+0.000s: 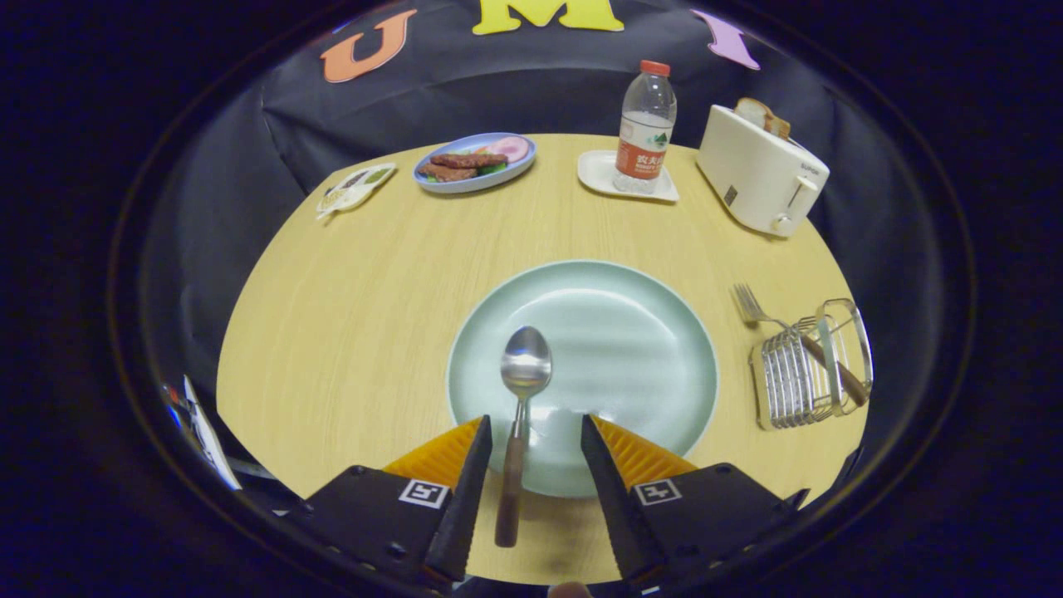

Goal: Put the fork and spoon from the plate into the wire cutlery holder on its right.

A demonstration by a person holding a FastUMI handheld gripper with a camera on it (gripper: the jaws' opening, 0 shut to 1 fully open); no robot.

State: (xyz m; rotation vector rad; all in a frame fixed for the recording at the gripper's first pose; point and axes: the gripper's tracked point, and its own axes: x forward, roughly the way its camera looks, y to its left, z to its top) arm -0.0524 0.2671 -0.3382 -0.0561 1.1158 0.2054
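One item left on the round pale-green plate: wooden-handled steel spoon, handle lying between the spread fingers of the gripper (lined up to pinch, likely). Matching fork already rests in the wire cutlery holder.

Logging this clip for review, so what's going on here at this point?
A hand-held gripper hangs open over the pale green round plate, its fingers either side of the wooden handle of the metal spoon, not pressing it. The wooden-handled metal fork already leans in the wire cutlery holder to the plate's right. The spoon remains to be moved.
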